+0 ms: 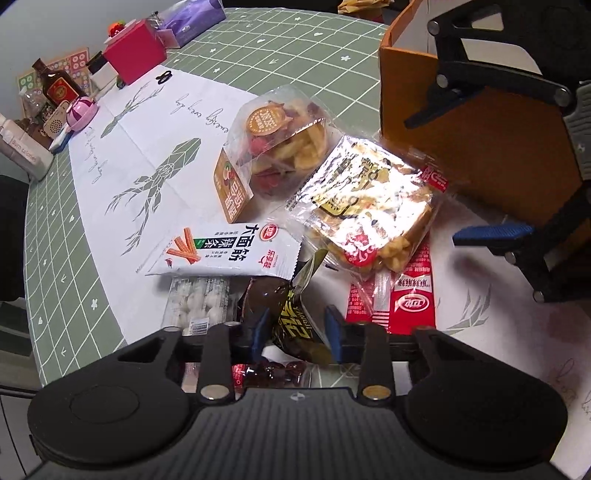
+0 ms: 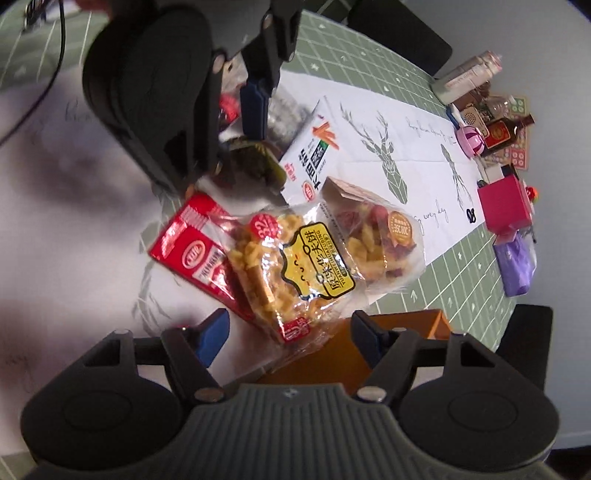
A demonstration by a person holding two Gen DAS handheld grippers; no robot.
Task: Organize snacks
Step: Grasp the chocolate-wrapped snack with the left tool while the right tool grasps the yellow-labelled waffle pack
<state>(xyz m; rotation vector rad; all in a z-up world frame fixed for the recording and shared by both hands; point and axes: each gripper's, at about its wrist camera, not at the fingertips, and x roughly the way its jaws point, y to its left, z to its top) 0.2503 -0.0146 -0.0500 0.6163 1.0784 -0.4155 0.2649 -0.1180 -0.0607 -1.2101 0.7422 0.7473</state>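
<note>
A pile of snack packs lies on a white cloth. In the left wrist view my left gripper [image 1: 297,332] has its blue pads on either side of a dark pack with yellow lettering [image 1: 295,325]; I cannot tell whether they touch it. Ahead lie a white spicy-strip pack [image 1: 225,251], a clear dried-fruit bag [image 1: 280,147], a caramel-cracker pack [image 1: 369,206] and a red pack [image 1: 410,295]. My right gripper [image 2: 291,339] is open just above the cracker pack [image 2: 295,266], next to the orange box [image 2: 332,362]. It also shows at the right of the left wrist view [image 1: 454,177].
The orange cardboard box [image 1: 480,122] stands at the right of the pile. At the table's far edge sit a red box [image 1: 135,51], a purple bag [image 1: 195,18], a dark bottle [image 1: 59,86] and a pink toy [image 1: 81,110]. A green grid mat [image 1: 74,240] lies under the cloth.
</note>
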